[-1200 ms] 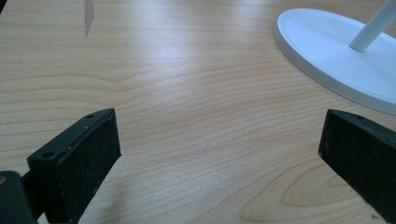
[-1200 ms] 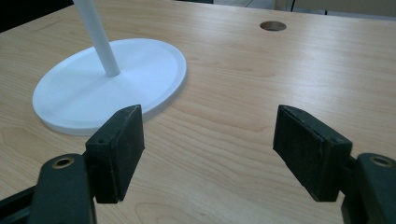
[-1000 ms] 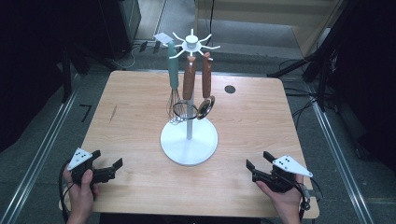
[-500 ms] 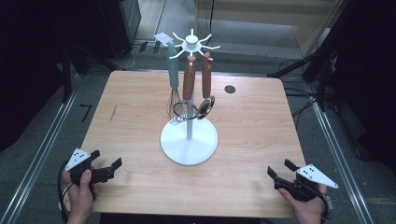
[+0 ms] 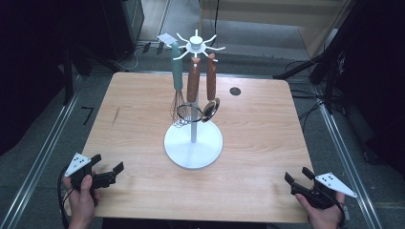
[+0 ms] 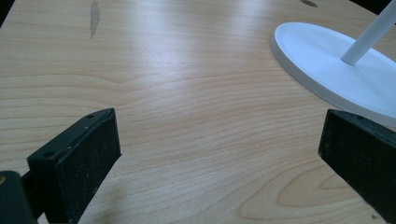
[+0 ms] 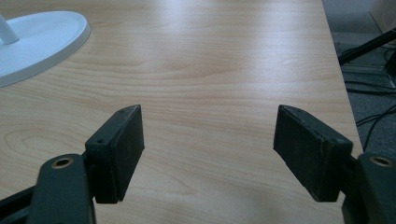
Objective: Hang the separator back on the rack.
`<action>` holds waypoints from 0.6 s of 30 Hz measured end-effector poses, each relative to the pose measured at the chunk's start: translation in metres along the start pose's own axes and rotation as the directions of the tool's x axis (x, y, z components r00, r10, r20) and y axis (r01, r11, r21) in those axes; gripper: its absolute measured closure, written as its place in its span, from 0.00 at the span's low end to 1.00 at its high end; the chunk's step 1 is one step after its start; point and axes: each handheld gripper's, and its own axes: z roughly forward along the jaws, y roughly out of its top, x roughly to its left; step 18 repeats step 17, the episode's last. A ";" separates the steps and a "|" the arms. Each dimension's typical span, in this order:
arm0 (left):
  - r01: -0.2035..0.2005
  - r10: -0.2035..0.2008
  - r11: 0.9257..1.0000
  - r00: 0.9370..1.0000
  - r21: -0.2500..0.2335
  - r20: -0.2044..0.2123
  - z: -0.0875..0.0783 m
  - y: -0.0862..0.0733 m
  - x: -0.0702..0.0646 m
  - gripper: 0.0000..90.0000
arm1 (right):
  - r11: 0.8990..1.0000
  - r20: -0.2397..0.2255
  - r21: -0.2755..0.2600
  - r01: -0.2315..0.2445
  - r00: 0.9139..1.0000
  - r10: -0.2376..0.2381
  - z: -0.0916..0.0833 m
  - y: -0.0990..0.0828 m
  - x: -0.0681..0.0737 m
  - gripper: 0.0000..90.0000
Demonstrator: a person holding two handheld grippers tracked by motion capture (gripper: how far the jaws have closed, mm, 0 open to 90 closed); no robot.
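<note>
- The left tool [image 5: 106,172] sits at the bench's near left corner, held in the person's left hand [image 5: 82,200]; its jaws are spread wide with nothing between them, pointing toward the middle of the bench.
- In the left gripper view that left tool [image 6: 219,154] shows bare wood between its two black pads, and the white stand base lies ahead on the right, apart from the jaws.
- The right tool [image 5: 300,180] sits at the near right corner, just inside the near edge, held in the person's right hand [image 5: 321,214]; its jaws are also wide apart and empty.
- In the right gripper view the right tool [image 7: 208,147] frames open wood, with the right edge of the bench close by on the right and floor cables beyond it.
- The wooden bench [image 5: 258,143] is bare across the near strip between the two tools and along both side edges.
- A white utensil stand [image 5: 193,143] rests on its round base at the middle of the bench, well apart from both tools.
- From its top hooks hang a whisk with a teal handle [image 5: 177,90] and two wooden-handled utensils [image 5: 210,81], side by side by the pole.
- A small dark round spot [image 5: 234,91] lies near the far edge, right of the stand.
</note>
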 end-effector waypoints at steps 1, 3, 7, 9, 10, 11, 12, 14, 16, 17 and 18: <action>-0.002 0.002 1.000 1.000 0.000 0.001 0.000 0.000 0.000 0.00 | 1.000 0.002 0.001 0.001 1.000 -0.001 0.000 0.000 0.000 0.28; -0.004 0.004 1.000 1.000 0.002 0.000 0.000 0.000 0.000 0.00 | 1.000 -0.002 0.004 -0.003 1.000 0.003 0.001 -0.001 -0.001 0.28; -0.006 0.006 1.000 1.000 0.003 0.001 0.000 0.000 0.000 0.00 | 1.000 0.003 0.012 -0.006 1.000 0.006 0.003 -0.003 -0.002 0.28; -0.004 0.004 1.000 1.000 0.002 0.005 0.000 0.000 0.000 0.00 | 1.000 0.005 0.012 -0.005 1.000 0.005 0.003 -0.003 -0.001 0.28; -0.002 0.002 1.000 1.000 0.004 0.006 0.000 0.000 0.000 0.00 | 1.000 0.005 0.013 -0.004 1.000 0.004 0.003 -0.003 -0.001 0.28; -0.002 0.002 1.000 1.000 0.006 0.007 0.000 0.000 0.000 0.00 | 1.000 0.009 0.020 -0.002 1.000 0.002 0.004 -0.002 0.000 0.28; -0.004 0.004 1.000 1.000 0.008 0.009 0.000 0.000 0.000 0.00 | 1.000 0.009 0.025 0.000 1.000 0.000 0.004 -0.002 0.000 0.27; -0.009 0.009 1.000 1.000 0.011 0.016 0.001 0.000 0.000 0.00 | 1.000 0.013 0.027 0.004 1.000 -0.004 0.005 -0.002 0.001 0.27; -0.016 0.016 1.000 1.000 0.014 0.017 0.001 0.001 0.000 0.00 | 1.000 0.014 0.029 0.003 1.000 -0.003 0.005 -0.002 0.001 0.27; -0.015 0.015 1.000 1.000 0.016 0.020 0.002 0.001 0.000 0.00 | 1.000 0.016 0.032 0.002 1.000 -0.003 0.005 -0.002 0.001 0.27; -0.015 0.015 1.000 1.000 0.016 0.020 0.002 0.001 0.000 0.00 | 1.000 0.016 0.032 0.002 1.000 -0.003 0.005 -0.002 0.001 0.27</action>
